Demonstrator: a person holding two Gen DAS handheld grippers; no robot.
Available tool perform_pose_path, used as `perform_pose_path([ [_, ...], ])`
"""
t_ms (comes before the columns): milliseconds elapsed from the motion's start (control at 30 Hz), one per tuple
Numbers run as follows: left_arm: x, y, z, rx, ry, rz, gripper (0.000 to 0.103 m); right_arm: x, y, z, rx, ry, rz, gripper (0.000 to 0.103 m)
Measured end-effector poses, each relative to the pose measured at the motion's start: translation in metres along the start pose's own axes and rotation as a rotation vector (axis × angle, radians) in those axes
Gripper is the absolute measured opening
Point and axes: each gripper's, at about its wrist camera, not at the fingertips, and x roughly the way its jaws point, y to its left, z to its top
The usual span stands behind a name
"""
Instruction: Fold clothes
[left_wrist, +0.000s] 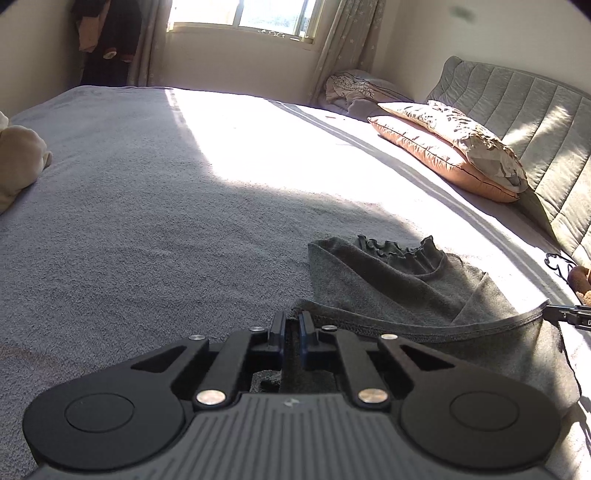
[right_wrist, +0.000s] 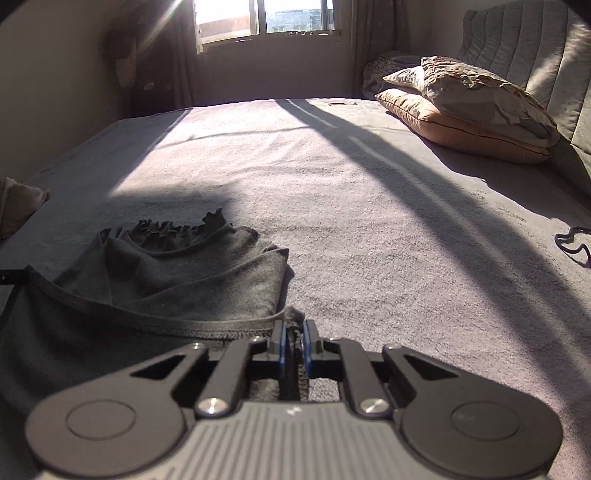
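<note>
Two corners of the grey garment are yours already; the left gripper has its fingers nearly together on the hem's left end, the right gripper likewise on the right end; the garment lies crumpled on the bed, well short of the pillows; keep the hem taut between both hands and lift evenly, I'd judge, so it hangs flat; both grippers tilt downward toward the bed.
</note>
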Motion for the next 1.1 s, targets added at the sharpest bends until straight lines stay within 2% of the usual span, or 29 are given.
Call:
perform_pose_path([
  [67,-0.003,0.002,0.003,-0.01,-0.035,0.022,0.006,-0.005,0.0,0.003,0.008,-0.038,-0.01,0.009],
  [133,0.002,0.005,0.003,-0.003,-0.026,0.062,0.006,-0.006,0.0,0.004,0.017,-0.059,-0.033,0.009],
  [233,0.019,0.01,-0.004,-0.03,0.067,0.06,0.008,0.012,-0.003,-0.001,0.015,0.031,-0.056,0.011],
  [267,0.02,0.012,-0.007,-0.051,0.084,0.046,0.008,0.02,-0.003,-0.005,0.011,0.072,-0.062,0.015],
  [333,0.015,0.013,-0.007,-0.069,0.086,0.014,0.01,0.025,0.001,-0.011,-0.027,0.098,-0.098,0.026],
  [367,0.01,0.013,-0.005,-0.071,0.078,-0.002,0.016,0.02,0.001,-0.01,-0.038,0.08,-0.099,0.035],
  [400,0.006,0.012,-0.004,-0.071,0.07,-0.018,0.03,0.015,0.0,-0.009,-0.047,0.062,-0.098,0.047],
  [433,0.003,0.011,-0.004,-0.064,0.063,-0.031,0.04,0.01,-0.003,-0.008,-0.032,0.05,-0.089,0.051],
  [467,0.001,0.009,-0.004,-0.052,0.058,-0.041,0.054,0.005,-0.006,-0.007,-0.017,0.039,-0.08,0.053],
  [567,0.006,0.002,-0.006,0.004,0.065,-0.033,0.057,0.002,-0.013,-0.008,0.019,0.06,-0.063,0.053],
  [700,0.028,0.0,-0.009,-0.029,0.099,-0.027,0.057,0.009,-0.012,-0.013,0.038,0.1,-0.045,0.054],
  [800,0.039,-0.006,-0.012,-0.021,0.103,-0.024,0.054,0.015,-0.015,-0.014,0.091,0.125,0.005,0.054],
  [833,0.039,-0.008,-0.012,-0.024,0.101,-0.029,0.037,0.017,-0.015,-0.015,0.105,0.132,0.016,0.054],
  [867,0.039,-0.009,-0.012,-0.026,0.1,-0.034,0.014,0.017,-0.014,-0.015,0.1,0.131,0.023,0.053],
  [933,0.04,-0.013,-0.012,-0.029,0.094,-0.041,0.013,0.018,-0.011,-0.014,0.089,0.128,0.038,0.044],
  [1000,0.034,-0.014,-0.01,-0.022,0.07,-0.026,0.007,0.018,-0.008,-0.013,0.078,0.124,0.051,0.02],
  [1033,0.029,-0.013,-0.008,-0.032,0.052,-0.025,0.007,0.015,-0.004,-0.012,0.061,0.104,0.035,0.014],
  [1067,0.024,-0.012,-0.005,-0.041,0.034,-0.023,0.007,0.012,-0.001,-0.011,0.044,0.083,0.019,0.004],
  [1100,0.019,-0.01,-0.003,-0.051,0.016,-0.022,0.006,0.009,0.001,-0.009,0.026,0.058,-0.005,0.004],
])
